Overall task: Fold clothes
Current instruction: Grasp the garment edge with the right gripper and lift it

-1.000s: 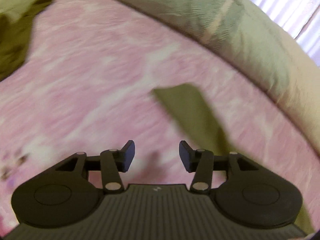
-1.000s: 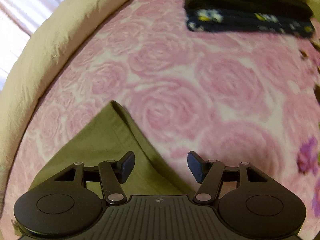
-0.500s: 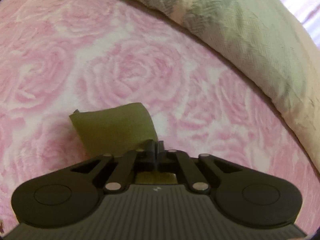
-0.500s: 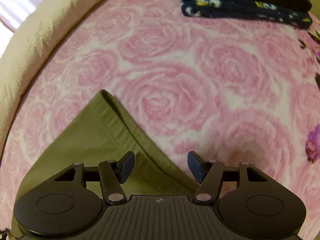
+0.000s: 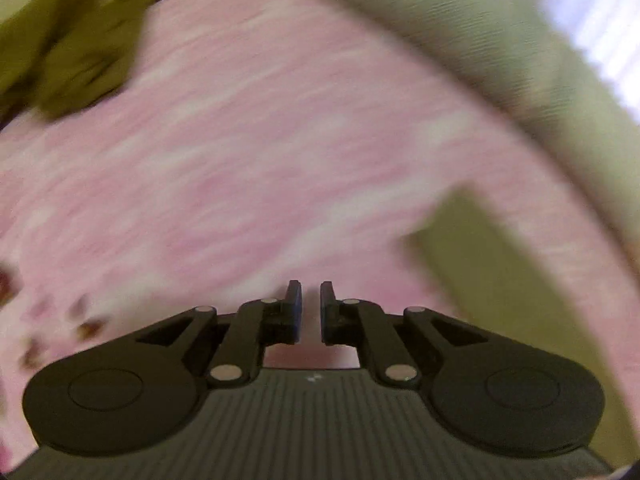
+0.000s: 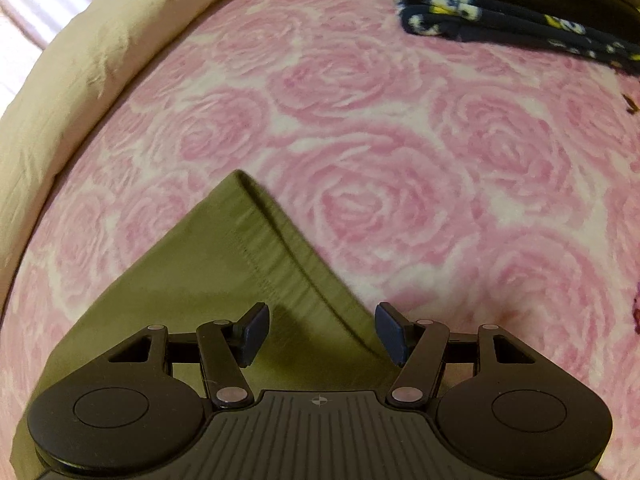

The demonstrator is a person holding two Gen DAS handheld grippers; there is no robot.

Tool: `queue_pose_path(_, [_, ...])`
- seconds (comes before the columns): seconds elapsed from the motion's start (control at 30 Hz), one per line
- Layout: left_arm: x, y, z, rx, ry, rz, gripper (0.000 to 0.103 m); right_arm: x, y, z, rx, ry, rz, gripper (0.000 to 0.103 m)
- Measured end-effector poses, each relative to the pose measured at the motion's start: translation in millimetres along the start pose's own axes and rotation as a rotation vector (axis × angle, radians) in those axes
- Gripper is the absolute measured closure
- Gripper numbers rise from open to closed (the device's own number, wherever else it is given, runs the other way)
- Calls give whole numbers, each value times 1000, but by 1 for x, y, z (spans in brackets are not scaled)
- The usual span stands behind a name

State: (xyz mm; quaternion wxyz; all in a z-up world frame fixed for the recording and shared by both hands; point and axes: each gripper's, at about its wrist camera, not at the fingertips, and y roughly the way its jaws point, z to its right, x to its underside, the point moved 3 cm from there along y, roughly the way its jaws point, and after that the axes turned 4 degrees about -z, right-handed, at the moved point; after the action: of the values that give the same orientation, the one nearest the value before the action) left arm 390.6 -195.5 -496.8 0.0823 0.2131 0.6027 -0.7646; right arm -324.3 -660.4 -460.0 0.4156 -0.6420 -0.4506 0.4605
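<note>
Olive garment: lies flat on rose-print blanket. Right gripper: spread wide over the hem, nothing clamped. Left gripper: jaws opening, empty, beside the cloth. Risk: 1 layer alone may be pinched; fold skews.

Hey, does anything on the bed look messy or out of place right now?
Nothing looks damaged or spilled. The olive garment lies flat on the pink rose blanket, hem corner neat. A dark olive heap sits rumpled at the far edge in the blurred left view, apparently not yet folded.
</note>
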Motion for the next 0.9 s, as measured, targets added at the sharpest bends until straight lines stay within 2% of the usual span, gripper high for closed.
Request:
queue_pose_path(0.1, [7,-3,-11,-24,-23,-14,99,-3,-10,-1,-1,-63,25,41])
queue_pose_path(0.17, [7,-14,17,26,88,-3,98,-8,-15,-2,-3,-107,43,41])
queue_pose_path(0.33, [29,-30,108,253,387,-40,98,-13,-15,-19,-55,-253,57,41])
queue_pose_path(0.5, [92,-29,195,497,638,-176,98,8,-3,-52,-146,-479,28,41])
queue_pose_path(0.57, [116,-16,222,525,731,-249,97,20,6,-62,-185,-566,0,41])
queue_pose_path(0.6, [124,-8,231,509,763,-265,93,25,11,-66,-197,-603,-14,41])
queue_pose_path(0.67, [131,6,241,454,788,-251,98,23,23,-63,-156,-611,-17,41])
queue_pose_path(0.7, [127,8,242,450,750,-240,98,18,27,-59,-141,-599,-7,45])
queue_pose_path(0.73, [121,6,243,448,702,-227,98,9,24,-53,-160,-562,12,56])
queue_pose_path(0.83, [108,-10,251,458,654,-151,95,-17,17,-35,-214,-457,66,57])
queue_pose_path(0.9, [107,-18,259,468,655,-144,95,-33,18,-29,-237,-448,72,57])
